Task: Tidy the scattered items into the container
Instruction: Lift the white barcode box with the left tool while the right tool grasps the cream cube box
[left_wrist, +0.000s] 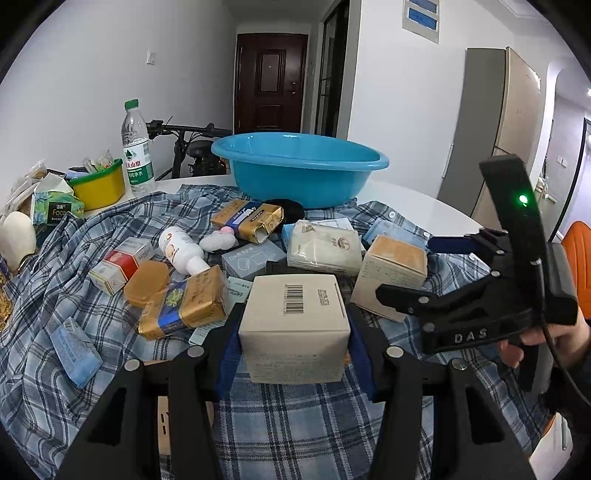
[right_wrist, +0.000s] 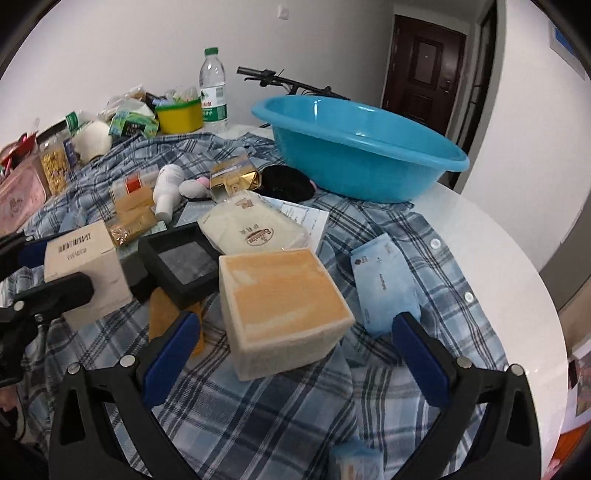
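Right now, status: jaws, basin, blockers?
Left gripper shut on barcode box. Right gripper open around orange-top box. Basin empty, path unblocked.

I am counting one blue basin, two gold packets, one water bottle, one yellow tub, two cream boxes, one white bottle.

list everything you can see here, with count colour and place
basin: 1, blue, far end of table
barcode box: 1, cream, in left jaws
orange-top box: 1, cream, between open right jaws
gold packs: 2, gold and blue, on cloth
white bottle: 1, lying on cloth
water bottle: 1, clear, upright, far left
yellow tub: 1, beside water bottle
cloth: 1, blue plaid, over table
left gripper: shut on barcode box
right gripper: open
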